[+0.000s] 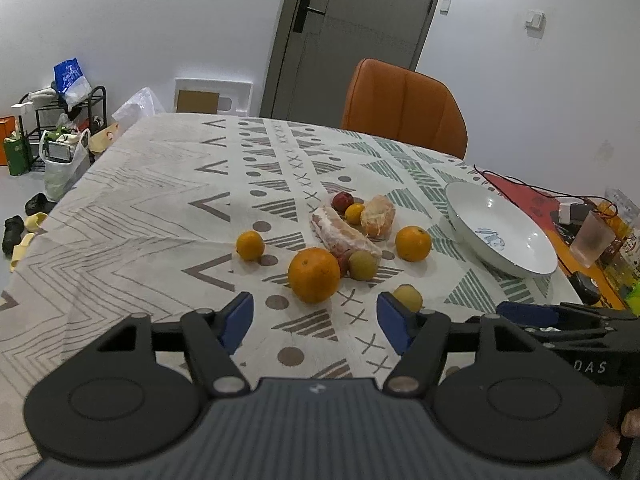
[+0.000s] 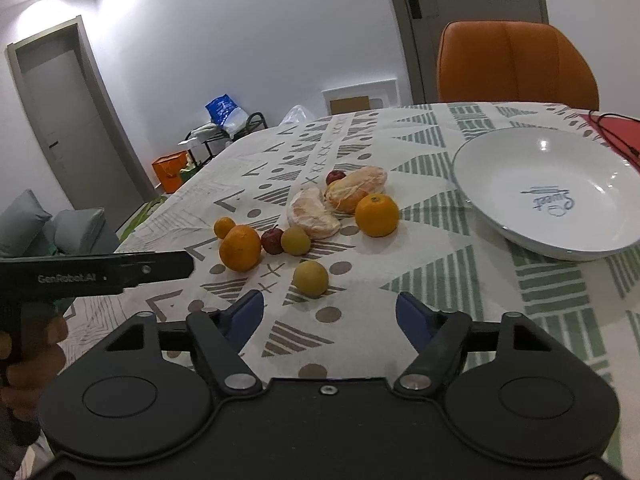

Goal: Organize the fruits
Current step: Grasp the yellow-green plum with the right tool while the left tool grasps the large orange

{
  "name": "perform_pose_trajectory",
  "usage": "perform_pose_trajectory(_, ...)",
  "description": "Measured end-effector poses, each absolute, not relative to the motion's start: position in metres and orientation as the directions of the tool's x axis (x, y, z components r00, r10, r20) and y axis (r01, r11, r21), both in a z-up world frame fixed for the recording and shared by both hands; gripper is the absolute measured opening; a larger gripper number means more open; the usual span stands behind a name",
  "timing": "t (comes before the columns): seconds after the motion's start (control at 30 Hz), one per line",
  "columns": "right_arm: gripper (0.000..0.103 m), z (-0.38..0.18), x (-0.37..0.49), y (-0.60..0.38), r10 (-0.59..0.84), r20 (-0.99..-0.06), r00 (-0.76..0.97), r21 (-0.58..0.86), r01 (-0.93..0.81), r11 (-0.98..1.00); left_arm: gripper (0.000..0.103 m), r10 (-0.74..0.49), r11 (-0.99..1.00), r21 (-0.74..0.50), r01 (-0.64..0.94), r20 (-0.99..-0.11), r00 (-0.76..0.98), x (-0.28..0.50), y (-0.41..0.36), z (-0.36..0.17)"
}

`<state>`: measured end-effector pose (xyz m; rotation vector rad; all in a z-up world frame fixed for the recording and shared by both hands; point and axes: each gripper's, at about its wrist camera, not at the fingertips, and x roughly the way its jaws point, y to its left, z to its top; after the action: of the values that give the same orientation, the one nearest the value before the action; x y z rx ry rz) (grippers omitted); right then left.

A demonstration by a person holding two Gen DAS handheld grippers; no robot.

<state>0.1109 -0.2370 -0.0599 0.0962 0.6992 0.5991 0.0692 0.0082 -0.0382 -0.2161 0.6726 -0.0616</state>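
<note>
My left claw (image 1: 316, 322) and right claw (image 2: 330, 316) are both spread wide and hold nothing. The fruits (image 2: 310, 278) sit in a bunch on the surface (image 1: 160, 200), left of the empty white bowl (image 2: 500, 184). I think I am just starting, so next I must pinch the nearest yellow fruit and carry it to the bowl.

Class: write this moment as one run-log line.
left gripper: open, empty | right gripper: open, empty | fruits: loose on tablecloth | plate: no fruit yet
</note>
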Motion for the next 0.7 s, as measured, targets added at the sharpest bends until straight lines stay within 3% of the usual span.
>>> perform_pose_trajectory(0.1, 0.065, -0.065, 0.118, -0.232, 0.551, -0.584, 0.596, 0.281, -0.488, 0.826, 0.067, -0.127, 0.974, -0.224, -0.02, -0.619, 0.775, 0.078, 0.008, -0.044)
perform_pose_trajectory(0.3, 0.062, -0.073, 0.13, -0.224, 0.566, -0.591, 0.575, 0.301, -0.494, 0.816, 0.066, -0.124, 0.973, -0.23, -0.031, -0.628, 0.768, 0.092, 0.01, -0.052)
perform_pose_trajectory(0.7, 0.051, -0.082, 0.15, -0.21, 0.587, -0.595, 0.549, 0.322, -0.506, 0.8, 0.058, -0.128, 0.971, -0.236, -0.043, -0.659, 0.741, 0.118, 0.011, -0.068)
